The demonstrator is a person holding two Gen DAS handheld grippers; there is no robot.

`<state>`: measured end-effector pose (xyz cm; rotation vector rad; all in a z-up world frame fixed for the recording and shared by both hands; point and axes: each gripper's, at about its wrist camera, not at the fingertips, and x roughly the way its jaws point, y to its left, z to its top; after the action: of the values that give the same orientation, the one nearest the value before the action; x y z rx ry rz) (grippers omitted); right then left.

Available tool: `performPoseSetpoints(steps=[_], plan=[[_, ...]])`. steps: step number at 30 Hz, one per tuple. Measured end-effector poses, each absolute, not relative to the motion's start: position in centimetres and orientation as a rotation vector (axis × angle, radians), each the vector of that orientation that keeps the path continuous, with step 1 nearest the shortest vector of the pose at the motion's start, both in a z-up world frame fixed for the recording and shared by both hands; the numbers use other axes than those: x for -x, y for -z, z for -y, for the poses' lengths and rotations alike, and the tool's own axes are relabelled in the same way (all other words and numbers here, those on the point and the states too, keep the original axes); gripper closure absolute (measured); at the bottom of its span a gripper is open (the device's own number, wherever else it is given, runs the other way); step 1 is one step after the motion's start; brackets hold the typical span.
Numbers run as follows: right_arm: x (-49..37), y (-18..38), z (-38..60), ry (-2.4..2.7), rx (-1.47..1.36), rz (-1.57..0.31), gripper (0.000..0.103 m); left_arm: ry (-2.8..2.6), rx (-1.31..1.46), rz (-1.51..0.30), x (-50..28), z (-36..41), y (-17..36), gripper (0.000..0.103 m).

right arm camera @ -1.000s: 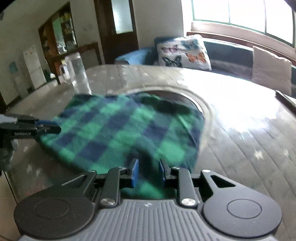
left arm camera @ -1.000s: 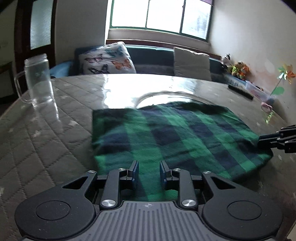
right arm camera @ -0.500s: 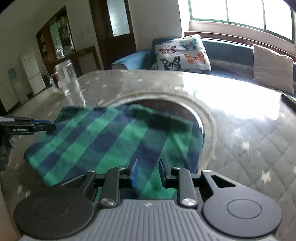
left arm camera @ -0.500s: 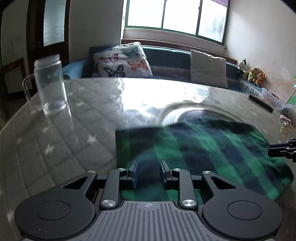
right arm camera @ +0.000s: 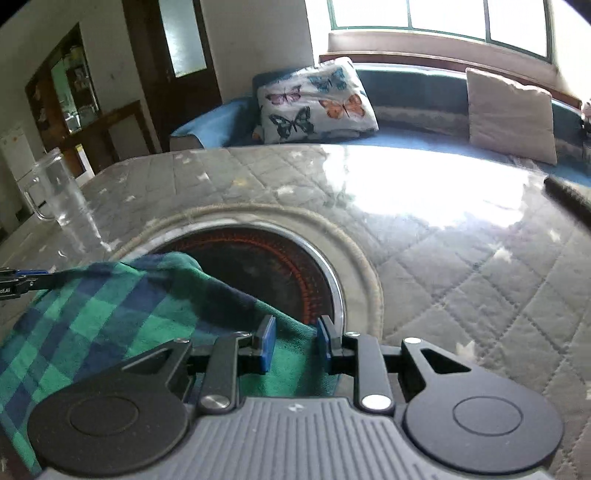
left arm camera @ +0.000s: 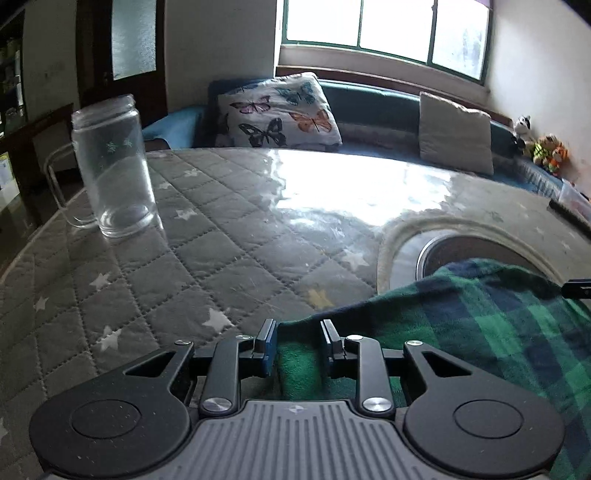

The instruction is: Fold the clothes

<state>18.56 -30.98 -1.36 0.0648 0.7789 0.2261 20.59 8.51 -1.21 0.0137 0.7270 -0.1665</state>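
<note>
Over the quilted bench (left arm camera: 221,236), I am gripping the plaid cloth (left arm camera: 498,332) with both sets of jaws: left gripper (left arm camera: 298,341) and right gripper (right arm camera: 294,338) each closed on an edge, cloth sagging between them. Uneven tension risks one corner slipping, and a wide swing could be knocking the glass jar (left arm camera: 112,166) over.

Daylight pours through a green-framed window (left arm camera: 384,33) and glares off the quilted grey table (left arm camera: 229,229). Beneath the window runs a dark bench sofa (right arm camera: 413,92) carrying a butterfly cushion (left arm camera: 277,110) and a plain beige cushion (left arm camera: 456,134). A dark wooden door (right arm camera: 177,55) stands left.
</note>
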Motion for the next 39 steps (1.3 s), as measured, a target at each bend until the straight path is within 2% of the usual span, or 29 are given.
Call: performPoseSetpoints(steps=[2,4,6,8,10,12,13,18,21,23,27,39], plan=[[-17.8,0.4,30.7,-0.233,-0.041,-0.756,0.074,0.161,-0.008,-0.713,-19.9,-8.5,0.6,0.074],[-16.8,-0.6,30.3,-0.255,-0.026,-0.728,0.065,0.160,0.004,-0.691,-19.0,-8.4,-0.2,0.065],[-15.6,-1.4,29.7,-0.278,-0.008,-0.702,0.061,0.149,0.014,-0.668,-17.8,-8.2,-1.0,0.048],[-14.4,-2.0,29.0,-0.299,0.004,-0.683,0.049,0.134,0.023,-0.648,-16.4,-7.9,-1.5,0.046],[-13.2,-2.3,28.2,-0.314,0.016,-0.674,0.047,0.126,0.038,-0.632,-15.0,-7.7,-1.8,0.041],[-12.1,-2.5,27.4,-0.328,0.029,-0.667,0.045,0.113,0.071,-0.617,-13.5,-7.8,-1.9,0.031],[-11.6,-2.5,27.0,-0.333,0.033,-0.664,0.042,0.112,0.081,-0.609,-12.7,-7.8,-2.0,0.029],[-9.9,-3.1,25.4,-0.344,0.026,-0.649,0.038,0.101,0.094,-0.568,-9.1,-8.0,-1.9,0.000],[-8.8,-3.9,24.4,-0.346,0.018,-0.624,0.034,0.088,0.076,-0.540,-7.6,-7.9,-2.1,0.000],[-8.3,-4.4,23.9,-0.351,0.024,-0.607,0.024,0.080,0.068,-0.533,-7.0,-8.0,-2.3,0.000],[-7.1,-5.3,22.8,-0.381,0.053,-0.580,0.021,0.075,0.084,-0.529,-6.7,-8.8,-2.5,0.000],[-4.5,-4.4,18.9,-0.544,0.192,-0.612,0.021,0.031,0.109,-0.601,-9.3,-10.8,-2.1,0.000]])
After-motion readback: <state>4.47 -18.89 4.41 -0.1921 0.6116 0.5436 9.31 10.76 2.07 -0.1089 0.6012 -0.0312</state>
